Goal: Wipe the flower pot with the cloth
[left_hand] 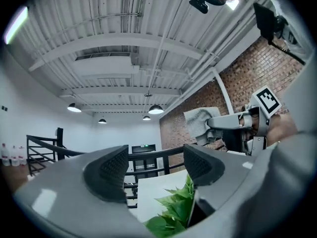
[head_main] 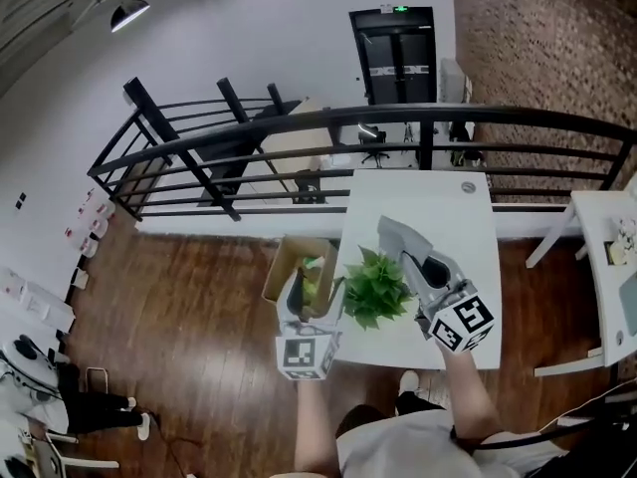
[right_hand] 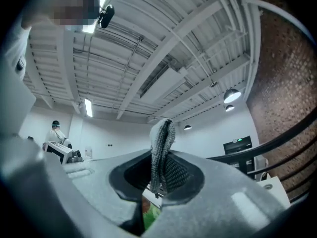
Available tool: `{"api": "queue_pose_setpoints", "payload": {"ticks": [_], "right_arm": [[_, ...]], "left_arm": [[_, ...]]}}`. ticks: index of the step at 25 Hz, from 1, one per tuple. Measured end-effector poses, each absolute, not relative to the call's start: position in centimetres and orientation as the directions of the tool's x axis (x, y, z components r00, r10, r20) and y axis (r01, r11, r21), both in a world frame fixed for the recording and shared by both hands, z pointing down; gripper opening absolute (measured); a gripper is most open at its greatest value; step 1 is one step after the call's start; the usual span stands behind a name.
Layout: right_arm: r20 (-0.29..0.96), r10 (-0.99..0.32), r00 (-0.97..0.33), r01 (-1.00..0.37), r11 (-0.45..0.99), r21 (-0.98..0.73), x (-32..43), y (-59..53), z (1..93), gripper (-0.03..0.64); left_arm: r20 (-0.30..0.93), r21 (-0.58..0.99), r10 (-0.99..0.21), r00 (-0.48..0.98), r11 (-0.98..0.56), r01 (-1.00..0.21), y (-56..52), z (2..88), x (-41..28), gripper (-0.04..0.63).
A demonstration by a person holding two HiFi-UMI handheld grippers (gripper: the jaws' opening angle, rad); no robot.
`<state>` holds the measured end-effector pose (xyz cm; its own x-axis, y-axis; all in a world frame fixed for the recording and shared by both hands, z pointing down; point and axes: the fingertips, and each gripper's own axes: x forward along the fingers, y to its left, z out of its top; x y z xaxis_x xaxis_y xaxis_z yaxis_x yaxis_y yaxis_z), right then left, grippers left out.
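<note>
The flower pot's green plant point(head_main: 376, 289) stands near the left edge of the white table point(head_main: 438, 207); its leaves hide the pot. My left gripper point(head_main: 317, 292) hovers just left of the plant. In the left gripper view point(left_hand: 153, 167) its jaws stand apart with nothing between the pads, and leaves point(left_hand: 173, 214) show low beside the right jaw. My right gripper point(head_main: 400, 243) reaches over the plant's right side, shut on a grey cloth point(head_main: 398, 233). In the right gripper view point(right_hand: 161, 171) the cloth point(right_hand: 162, 143) sticks up from the closed pads. The cloth point(left_hand: 200, 120) also shows in the left gripper view.
An open cardboard box point(head_main: 294, 267) sits on the wooden floor against the table's left side, under my left gripper. A black railing point(head_main: 299, 127) runs behind the table. Another white table point(head_main: 597, 227) stands to the right. The person's shoe point(head_main: 408, 381) is at the near edge.
</note>
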<state>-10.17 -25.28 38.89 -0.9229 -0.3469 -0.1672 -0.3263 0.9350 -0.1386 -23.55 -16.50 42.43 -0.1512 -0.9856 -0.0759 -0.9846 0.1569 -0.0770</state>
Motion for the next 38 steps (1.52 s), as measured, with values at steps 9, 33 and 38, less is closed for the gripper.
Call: {"api": "queue_pose_setpoints", "payload": {"ticks": [9, 33, 38], "right_arm": [[-0.108, -0.528, -0.842, -0.511, 0.846, -0.152, -9.7, -30.4, 41.9, 0.018], [0.116, -0.892, -0.436, -0.9, 0.43, -0.075, 1.4, -27.2, 48.3, 0.018], [0.096, -0.923, -0.372, -0.928, 0.37, -0.036, 3.3, -26.4, 47.0, 0.018]], "left_arm": [[0.176, -0.027, -0.978, 0.116, -0.123, -0.992, -18.8, 53.0, -26.9, 0.394], [0.393, 0.142, -0.758, 0.521, -0.509, -0.849, -25.1, 79.1, -17.3, 0.63], [0.421, 0.081, -0.727, 0.542, -0.565, -0.821, -26.2, 79.4, -16.0, 0.54]]}}
